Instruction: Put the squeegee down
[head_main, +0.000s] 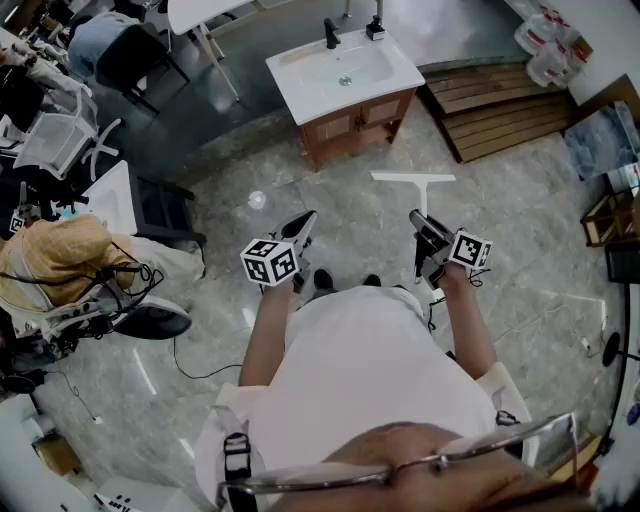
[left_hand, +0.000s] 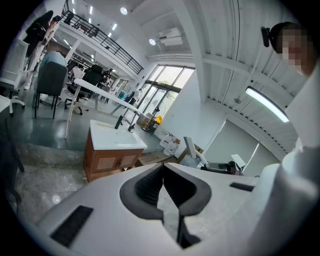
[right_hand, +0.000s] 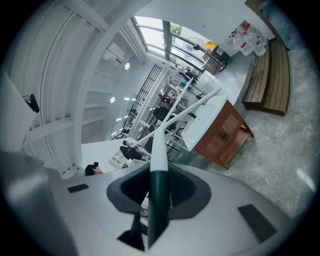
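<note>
The squeegee (head_main: 413, 180) has a long white handle and a white T-shaped head. It is held above the marble floor in front of the person. My right gripper (head_main: 421, 224) is shut on the handle, and the head points away toward the sink cabinet. In the right gripper view the handle (right_hand: 159, 150) runs straight out between the two pads, dark green at the grip and white beyond. My left gripper (head_main: 303, 224) hangs level with it to the left. Its jaws (left_hand: 163, 172) meet at the tips with nothing between them.
A wooden vanity with a white sink (head_main: 345, 72) stands ahead on the floor. Wooden steps (head_main: 497, 108) lie at the back right. A black chair (head_main: 152, 208) and a seated person in yellow (head_main: 62, 255) are at the left. Cables (head_main: 200, 370) trail near the feet.
</note>
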